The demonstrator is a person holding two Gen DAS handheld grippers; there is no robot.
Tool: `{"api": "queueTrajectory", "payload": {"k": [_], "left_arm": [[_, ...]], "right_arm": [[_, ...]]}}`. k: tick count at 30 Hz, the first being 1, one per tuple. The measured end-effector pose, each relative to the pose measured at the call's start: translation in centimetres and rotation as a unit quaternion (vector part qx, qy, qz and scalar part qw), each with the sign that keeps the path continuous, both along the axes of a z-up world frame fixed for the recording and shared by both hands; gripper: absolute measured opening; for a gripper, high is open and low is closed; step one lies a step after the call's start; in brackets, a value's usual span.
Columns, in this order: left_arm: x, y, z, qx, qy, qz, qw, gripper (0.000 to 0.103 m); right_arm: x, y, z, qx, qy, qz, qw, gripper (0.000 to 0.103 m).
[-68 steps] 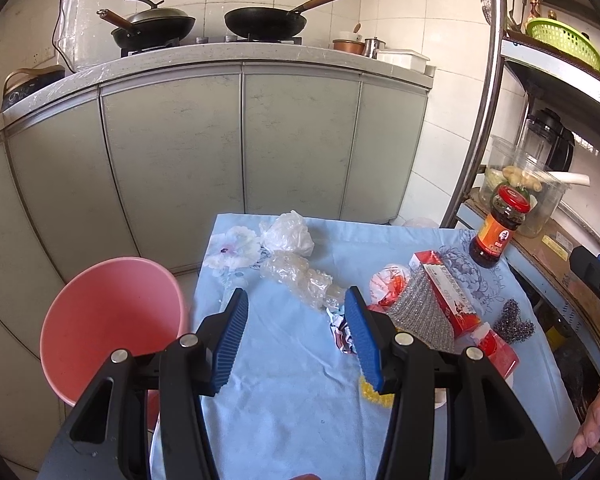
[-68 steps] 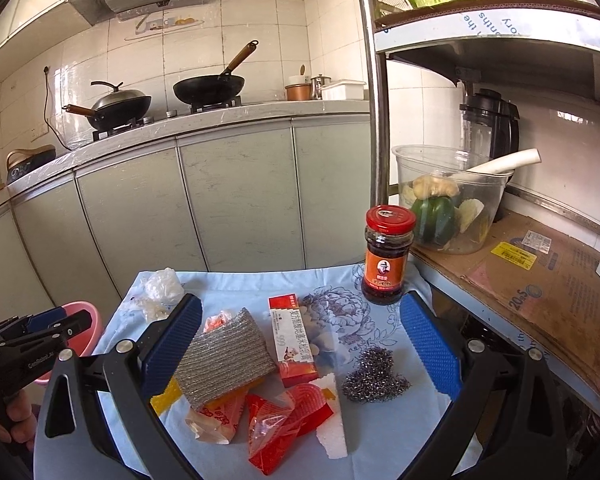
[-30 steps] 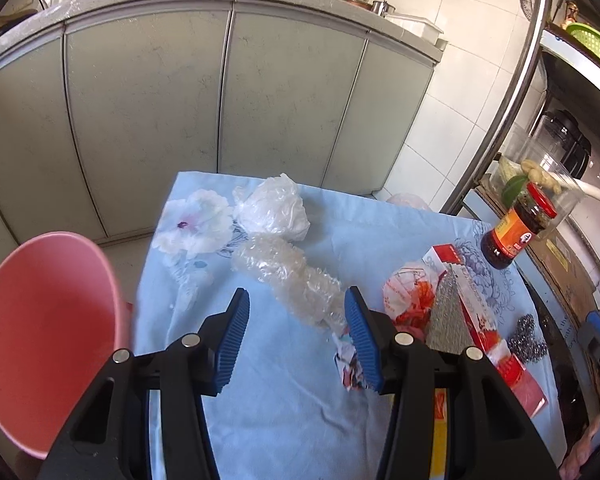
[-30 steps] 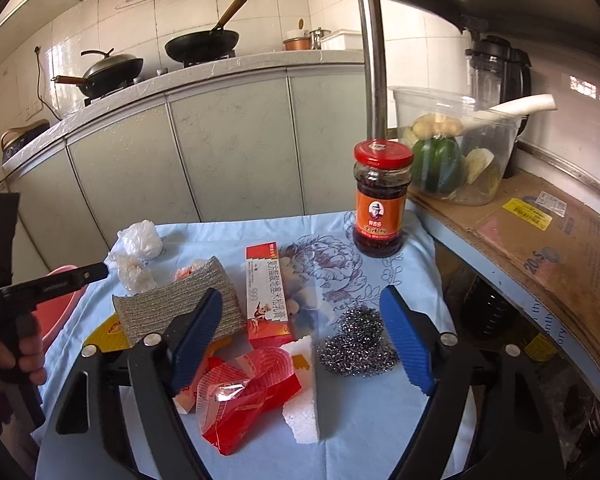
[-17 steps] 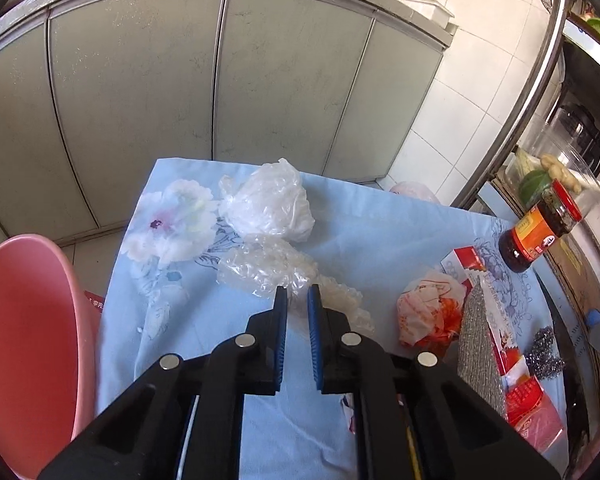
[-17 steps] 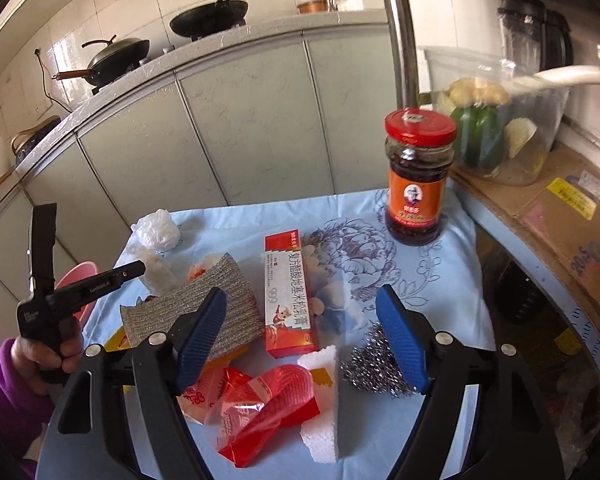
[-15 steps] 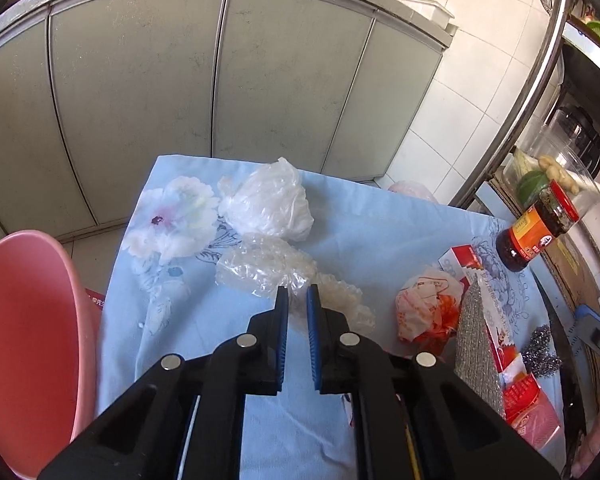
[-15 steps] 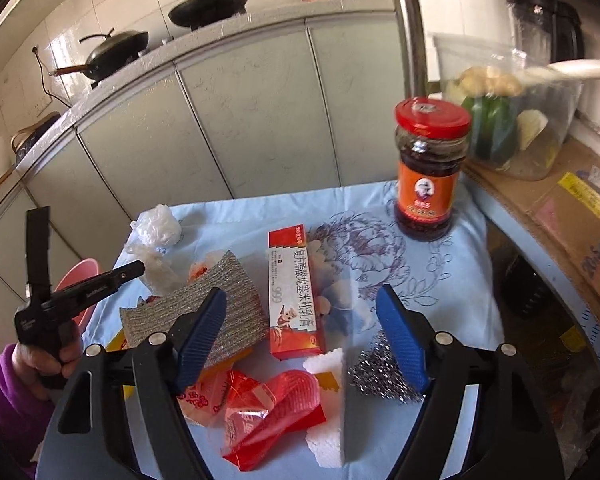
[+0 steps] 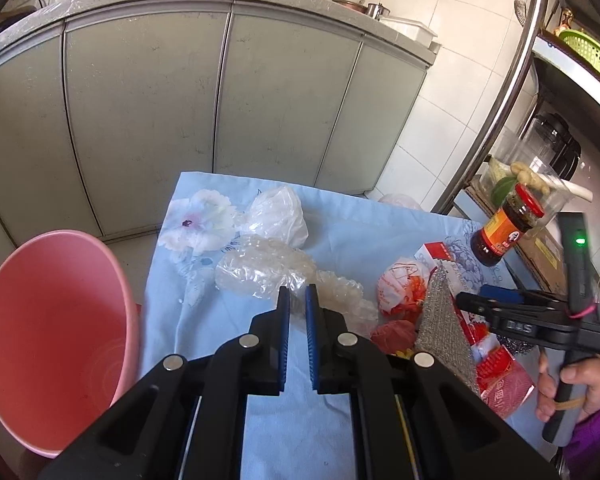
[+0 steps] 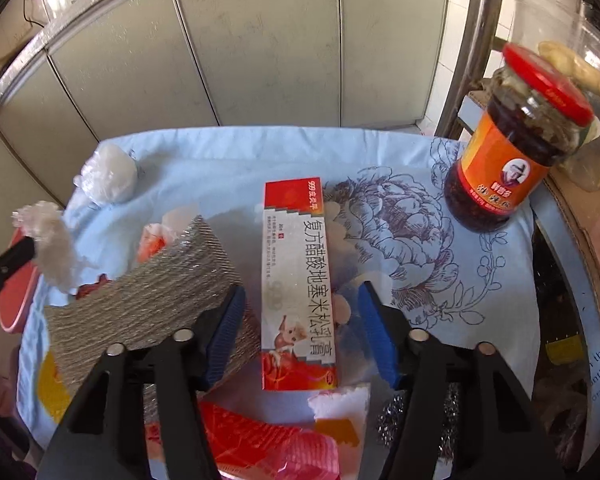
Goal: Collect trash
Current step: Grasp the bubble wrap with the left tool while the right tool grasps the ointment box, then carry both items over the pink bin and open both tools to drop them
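My left gripper [image 9: 296,306] is shut on a strip of clear bubble wrap [image 9: 260,270] and holds it just above the blue tablecloth [image 9: 364,236]. In the right wrist view the wrap [image 10: 52,240] hangs from its tip at the left edge. My right gripper [image 10: 302,322] is open, its pads on either side of a red and white carton [image 10: 296,276]. A pink bin [image 9: 48,332] stands left of the table.
A white plastic bag [image 9: 276,218], a crumpled red and white wrapper [image 9: 400,288], a silver sponge [image 10: 148,280], red wrappers [image 10: 252,444], white foam [image 10: 340,404] and steel wool [image 10: 448,428] lie on the cloth. A red-lidded sauce jar [image 10: 516,148] stands at the right.
My left gripper closed on the bubble wrap and lifted it slightly. My right gripper moved down and forward over the carton and narrowed its opening.
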State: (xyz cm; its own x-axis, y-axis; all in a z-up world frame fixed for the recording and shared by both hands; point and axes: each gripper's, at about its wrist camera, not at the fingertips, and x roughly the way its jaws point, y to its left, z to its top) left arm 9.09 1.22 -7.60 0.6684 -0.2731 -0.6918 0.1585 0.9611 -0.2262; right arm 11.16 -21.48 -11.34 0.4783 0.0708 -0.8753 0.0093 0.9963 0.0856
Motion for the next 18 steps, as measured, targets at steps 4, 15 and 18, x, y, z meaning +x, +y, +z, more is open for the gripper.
{"api": "queueTrajectory", "payload": {"k": [4,15,18], "left_arm": [[-0.8,0.3,0.7,0.005,-0.013,0.000,0.9999,0.007],[-3.2,1.2,2.8,0.004,-0.045,0.001,0.9990,0.007],[-3.9,1.6,3.4,0.001,-0.054,0.006,0.9985,0.007]], "right_arm": [[1.1,0.1,-0.6,0.010,0.023,-0.004,1.000,0.041],[-2.9,-1.1,5.2,0.045,-0.066,-0.036,0.996,0.040],[-4.5,-0.7,7.7,0.053,-0.100,-0.031,0.993,0.040]]}}
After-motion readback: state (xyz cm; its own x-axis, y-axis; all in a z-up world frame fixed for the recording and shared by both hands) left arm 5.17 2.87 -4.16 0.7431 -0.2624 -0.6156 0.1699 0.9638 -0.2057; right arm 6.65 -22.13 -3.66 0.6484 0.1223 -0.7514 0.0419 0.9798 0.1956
